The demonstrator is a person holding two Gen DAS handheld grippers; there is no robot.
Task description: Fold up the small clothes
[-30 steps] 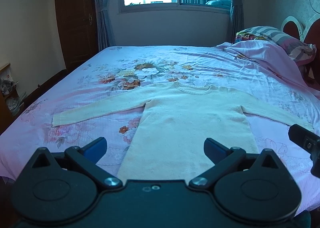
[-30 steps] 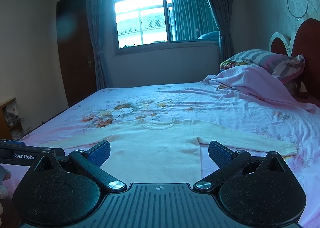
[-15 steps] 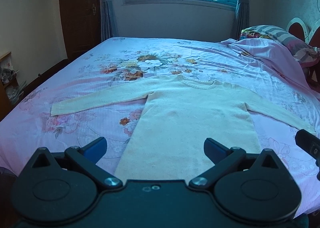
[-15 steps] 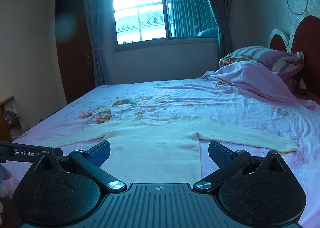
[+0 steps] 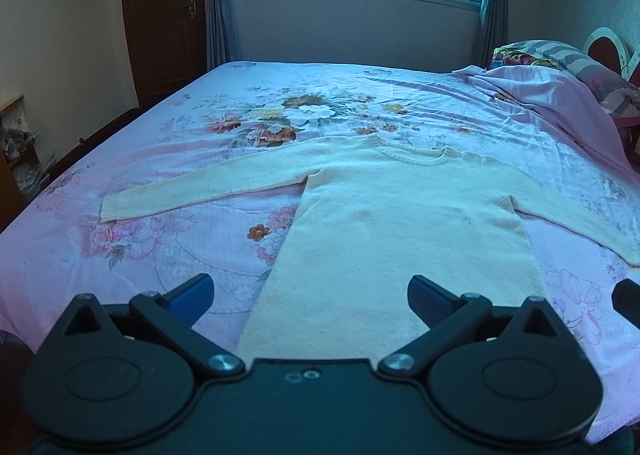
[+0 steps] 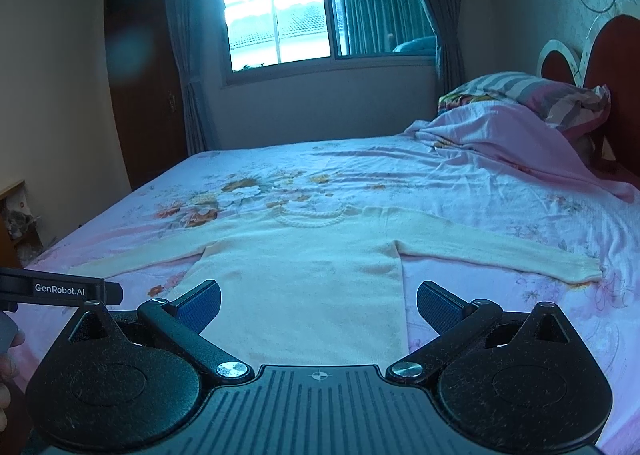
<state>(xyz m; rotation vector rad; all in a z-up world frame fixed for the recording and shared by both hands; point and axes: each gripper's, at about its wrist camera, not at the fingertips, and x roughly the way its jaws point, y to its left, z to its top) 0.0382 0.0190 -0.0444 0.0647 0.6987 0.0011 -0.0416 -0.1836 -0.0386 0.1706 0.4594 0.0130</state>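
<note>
We see a cream sweater [image 5: 400, 223] that lies flat on the bed [image 5: 168, 191], which has a pink floral sheet. We take the sweater as our landmark. Its collar points toward the window [image 6: 280, 11] at the far wall, its hem is toward us, and both sleeves are spread out to the sides.

Our left gripper [image 5: 310, 291] is above the hem end of the sweater, with its jaws wide apart and nothing between them. One blue pad is over the sheet just beside the sweater's left edge, the other is over the body of the sweater. Our right gripper [image 6: 318, 305] is also at the hem end, jaws wide apart and empty, and the sweater's body shows between its fingers. If they touch the fabric, we cannot tell.

Beyond the sweater's right sleeve there is a crumpled pink blanket [image 6: 500, 131] and a striped pillow [image 6: 532, 91] near the headboard [image 6: 616, 51]. Far beyond the left sleeve stands a dark wooden door [image 5: 160, 15].
</note>
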